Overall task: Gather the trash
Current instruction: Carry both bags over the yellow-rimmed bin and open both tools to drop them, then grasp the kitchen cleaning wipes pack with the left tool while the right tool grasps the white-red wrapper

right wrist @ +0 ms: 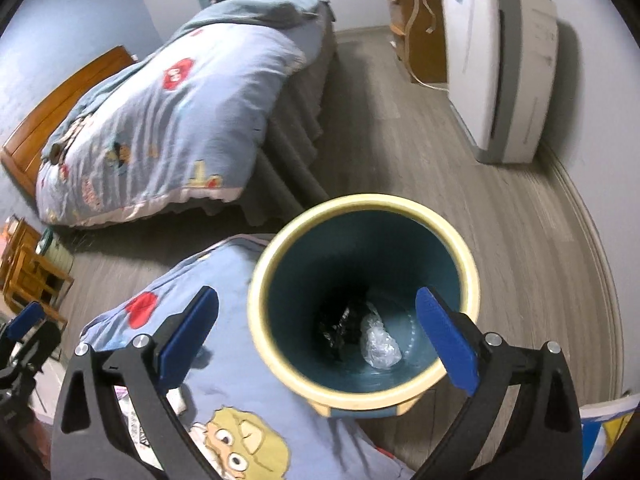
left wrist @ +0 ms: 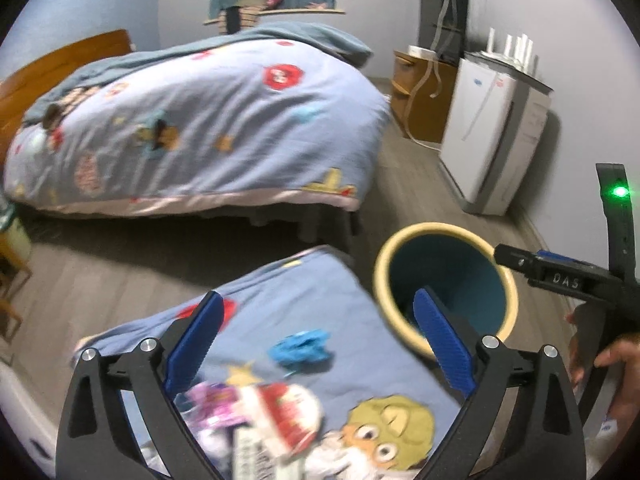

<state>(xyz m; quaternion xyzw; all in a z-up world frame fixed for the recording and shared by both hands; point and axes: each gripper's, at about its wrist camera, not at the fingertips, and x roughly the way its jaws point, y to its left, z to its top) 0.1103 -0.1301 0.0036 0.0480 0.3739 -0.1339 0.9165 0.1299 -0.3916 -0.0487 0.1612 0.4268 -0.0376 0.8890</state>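
Trash still to collect lies low in the left wrist view: blue crumpled scrap (left wrist: 301, 349) and wrappers (left wrist: 256, 408) on the quilt (left wrist: 360, 312), beside the bin (left wrist: 444, 280) at lower right. Both your left gripper (left wrist: 320, 344) and right gripper (right wrist: 318, 344) stand wide, holding nothing. Centre one piece between the pads before closing. Only the right wrist view shows a clear wad (right wrist: 378, 344) and black scrap (right wrist: 340, 330) in the bin's bottom.

Bin (right wrist: 276, 280) mouth seemingly unobstructed above

One bin (right wrist: 362, 396) is seen, with two scraps counted inside: one black (right wrist: 340, 330), one clear (right wrist: 380, 346). Two beds (left wrist: 192, 128) (left wrist: 360, 344) are counted, and three pieces of litter (left wrist: 301, 349) (left wrist: 218, 404) (left wrist: 288, 416) on the nearer.
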